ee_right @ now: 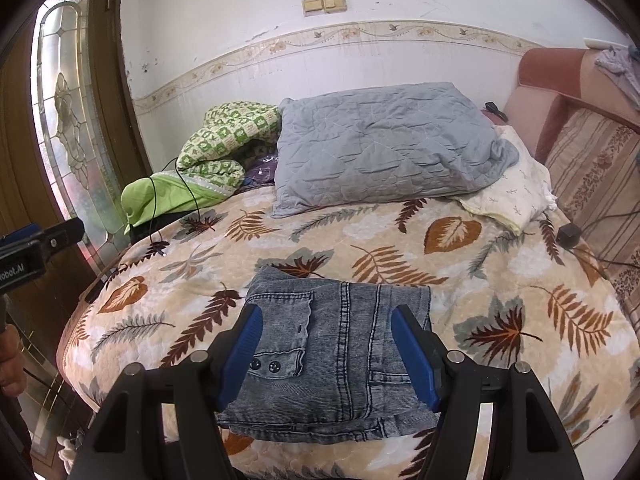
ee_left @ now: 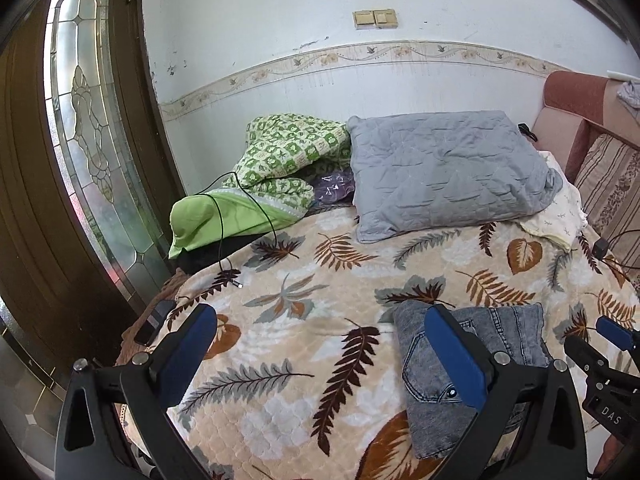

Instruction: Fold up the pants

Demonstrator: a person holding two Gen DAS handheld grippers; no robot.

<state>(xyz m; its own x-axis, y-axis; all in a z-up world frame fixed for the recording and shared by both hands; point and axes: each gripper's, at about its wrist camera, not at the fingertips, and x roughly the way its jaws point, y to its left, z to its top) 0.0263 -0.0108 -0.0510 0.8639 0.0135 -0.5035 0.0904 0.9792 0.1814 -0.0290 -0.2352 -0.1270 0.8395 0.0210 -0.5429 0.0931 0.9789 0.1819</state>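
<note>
Both claws wide apart, empty, above folded jeans [ee_right: 340,356]

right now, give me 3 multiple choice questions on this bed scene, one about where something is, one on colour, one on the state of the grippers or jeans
1. Where does the grey pillow lie?
A. at the far end of the bed, near the wall
B. on top of the jeans
C. on the floor by the door

2. What colour are the pads on the gripper fingers?
A. red
B. blue
C. yellow

3. What state are the jeans in?
A. spread out flat at full length
B. hanging from the right gripper
C. folded into a compact stack on the blanket

Answers:
1 A, it rests beyond the leaf-print blanket, close under the wall border.
2 B, both the right gripper and the left gripper show blue pads.
3 C, layered edges show at the near side, and both grippers are open with nothing between the jaws.
</note>
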